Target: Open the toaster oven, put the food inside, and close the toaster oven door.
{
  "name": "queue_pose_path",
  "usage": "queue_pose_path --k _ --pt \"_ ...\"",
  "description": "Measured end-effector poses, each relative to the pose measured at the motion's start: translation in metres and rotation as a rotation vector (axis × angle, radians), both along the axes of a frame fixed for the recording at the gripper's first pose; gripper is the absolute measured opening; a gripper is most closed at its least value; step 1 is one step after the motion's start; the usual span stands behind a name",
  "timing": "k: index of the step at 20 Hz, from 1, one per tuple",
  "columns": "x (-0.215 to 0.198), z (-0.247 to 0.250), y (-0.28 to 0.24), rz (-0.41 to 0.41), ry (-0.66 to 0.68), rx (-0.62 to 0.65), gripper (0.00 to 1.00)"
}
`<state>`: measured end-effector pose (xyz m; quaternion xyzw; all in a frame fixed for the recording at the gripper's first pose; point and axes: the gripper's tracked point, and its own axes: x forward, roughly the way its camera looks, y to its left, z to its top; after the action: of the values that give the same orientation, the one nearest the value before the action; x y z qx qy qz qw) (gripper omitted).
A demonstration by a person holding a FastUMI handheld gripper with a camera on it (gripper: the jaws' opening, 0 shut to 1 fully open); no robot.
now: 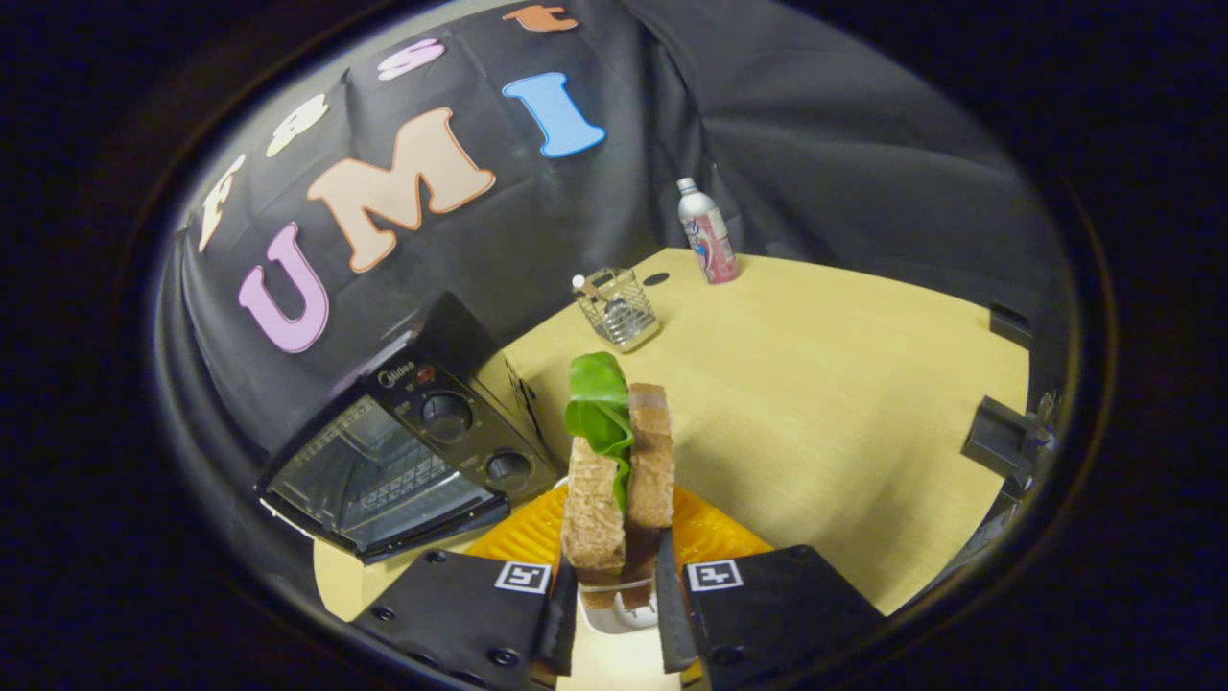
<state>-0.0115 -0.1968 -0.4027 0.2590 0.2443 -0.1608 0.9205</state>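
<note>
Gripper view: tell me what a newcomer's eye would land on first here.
First, the sandwich with green lettuce, standing on edge between the gripper fingers, which press on both sides of it, above an orange plate. Next, the black toaster oven beside it on the wooden table, glass door shut. Beyond them stand a wire basket and a bottle.

Handheld two-finger gripper (pixel 616 614), seen from its own camera.
Two broad, angular housing blocks at the base, each carrying a small square black-and-white marker near its inner top corner. Round screw heads dotted along the lower edges of the left block. Slim, flat fingers (pixel 559 614) running forward from the inner sides, ribbed along the edges.
</note>
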Motion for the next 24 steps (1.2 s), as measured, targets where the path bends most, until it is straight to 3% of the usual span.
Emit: queue_pose_path --k 6,12,24 --pt "0.0 0.062 0.014 -0.044 -0.133 0.004 0.37" --pt "0.003 0.111 0.063 -0.031 -0.252 0.074 0.37" --pt "-0.007 0.12 0.208 0.087 -0.312 0.316 0.37"
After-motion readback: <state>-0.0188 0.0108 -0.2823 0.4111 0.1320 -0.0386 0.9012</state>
